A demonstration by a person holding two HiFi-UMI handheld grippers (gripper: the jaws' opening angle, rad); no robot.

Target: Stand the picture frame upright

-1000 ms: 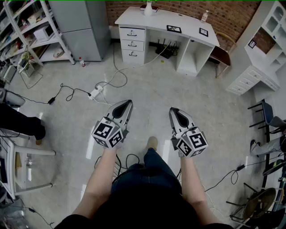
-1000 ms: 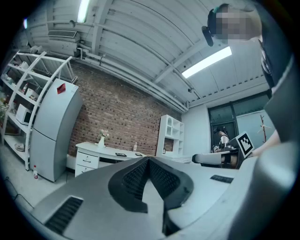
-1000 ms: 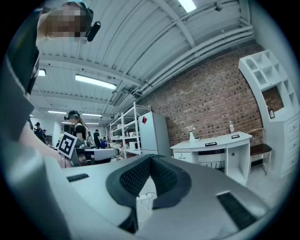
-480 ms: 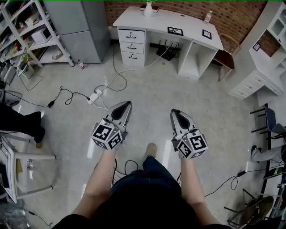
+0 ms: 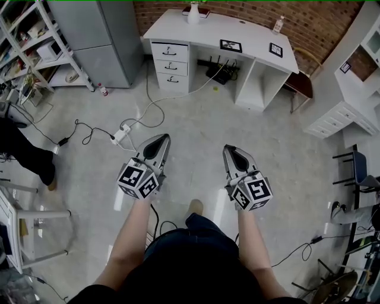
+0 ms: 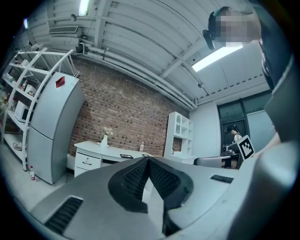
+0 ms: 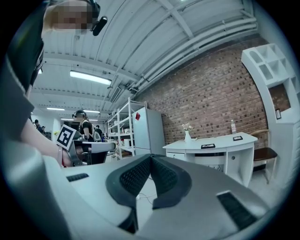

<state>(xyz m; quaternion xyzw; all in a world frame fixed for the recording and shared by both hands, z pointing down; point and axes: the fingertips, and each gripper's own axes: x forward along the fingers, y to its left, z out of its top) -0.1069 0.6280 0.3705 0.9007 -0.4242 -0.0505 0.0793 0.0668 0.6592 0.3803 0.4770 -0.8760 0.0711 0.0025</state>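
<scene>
Two dark picture frames lie flat on the white desk far ahead by the brick wall: one near the middle, another toward the right end. In the right gripper view both frames show on the desk top. The left gripper view shows the desk too. My left gripper and right gripper are held out over the floor, well short of the desk. Both are shut with nothing between the pads.
A vase and a bottle stand on the desk. A grey fridge and shelf rack are at the left, white cabinets and a chair at the right. A power strip with cables lies on the floor.
The desk has drawn a little nearer in the head view as the person walks forward. Both grippers stay shut and keep their pose.
</scene>
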